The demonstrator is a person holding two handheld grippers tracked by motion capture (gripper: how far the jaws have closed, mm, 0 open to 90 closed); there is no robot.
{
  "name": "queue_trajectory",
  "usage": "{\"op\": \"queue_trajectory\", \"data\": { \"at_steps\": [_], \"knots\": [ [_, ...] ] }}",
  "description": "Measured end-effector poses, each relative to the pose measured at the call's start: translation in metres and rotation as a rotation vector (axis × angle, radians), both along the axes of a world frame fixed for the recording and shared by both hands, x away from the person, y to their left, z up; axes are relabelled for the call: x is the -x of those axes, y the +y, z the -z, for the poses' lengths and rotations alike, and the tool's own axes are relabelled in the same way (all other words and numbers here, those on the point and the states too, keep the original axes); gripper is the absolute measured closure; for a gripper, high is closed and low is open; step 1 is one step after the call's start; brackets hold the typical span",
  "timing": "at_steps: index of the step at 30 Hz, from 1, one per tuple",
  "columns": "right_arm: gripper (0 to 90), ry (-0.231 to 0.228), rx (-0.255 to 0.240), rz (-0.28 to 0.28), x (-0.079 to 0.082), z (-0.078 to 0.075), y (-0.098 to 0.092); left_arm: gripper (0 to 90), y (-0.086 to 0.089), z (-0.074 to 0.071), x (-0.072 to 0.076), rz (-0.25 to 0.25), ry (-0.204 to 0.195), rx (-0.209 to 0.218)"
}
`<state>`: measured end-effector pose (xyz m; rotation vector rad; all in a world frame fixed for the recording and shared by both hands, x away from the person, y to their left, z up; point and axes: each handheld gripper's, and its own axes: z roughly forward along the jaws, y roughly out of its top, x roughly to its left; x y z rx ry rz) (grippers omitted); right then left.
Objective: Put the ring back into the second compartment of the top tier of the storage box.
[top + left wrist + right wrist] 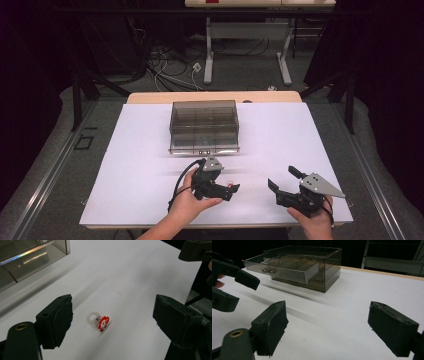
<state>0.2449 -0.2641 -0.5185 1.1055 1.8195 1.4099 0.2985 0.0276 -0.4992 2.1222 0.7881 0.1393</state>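
A small clear ring with a red charm [98,321] lies on the white sheet, seen as a red speck [230,184] in the high view. My left gripper [113,315] is open, its jaws standing either side of the ring without touching it; from above it [233,191] is low over the front middle of the table. My right gripper [281,177] is open to its right with nothing between the jaws [327,322]. A smoky clear drawer box [204,127] stands at the back centre, its top drawer [287,268] pulled partly out.
The white sheet [280,130] covers most of the tabletop, with a wooden edge [150,97] behind it. The left gripper [234,287] shows at the left of the right gripper view. Cables [170,70] and a desk frame [210,55] lie beyond.
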Motion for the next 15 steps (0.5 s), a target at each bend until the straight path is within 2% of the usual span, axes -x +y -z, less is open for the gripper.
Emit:
{"op": "queue_trajectory", "data": {
  "at_steps": [4, 12, 13, 15],
  "knots": [
    [14.9, 0.003, -0.001, -0.002, 0.0, 0.0, 0.0, 19.4, -0.005, 0.006, 0.001, 0.01, 0.01, -0.013],
    [14.8, 0.007, -0.001, -0.005, 0.0, 0.0, -0.001, 24.9, -0.009, 0.013, 0.0, 0.027, -0.011, -0.042],
    [14.9, 0.007, -0.003, -0.004, 0.0, 0.0, 0.0, 25.3, -0.011, 0.015, 0.0, 0.023, -0.004, -0.047],
    [14.9, 0.006, -0.001, -0.005, 0.0, 0.0, -0.001, 26.1, -0.011, 0.016, 0.0, 0.035, -0.018, -0.066]
  ]
}}
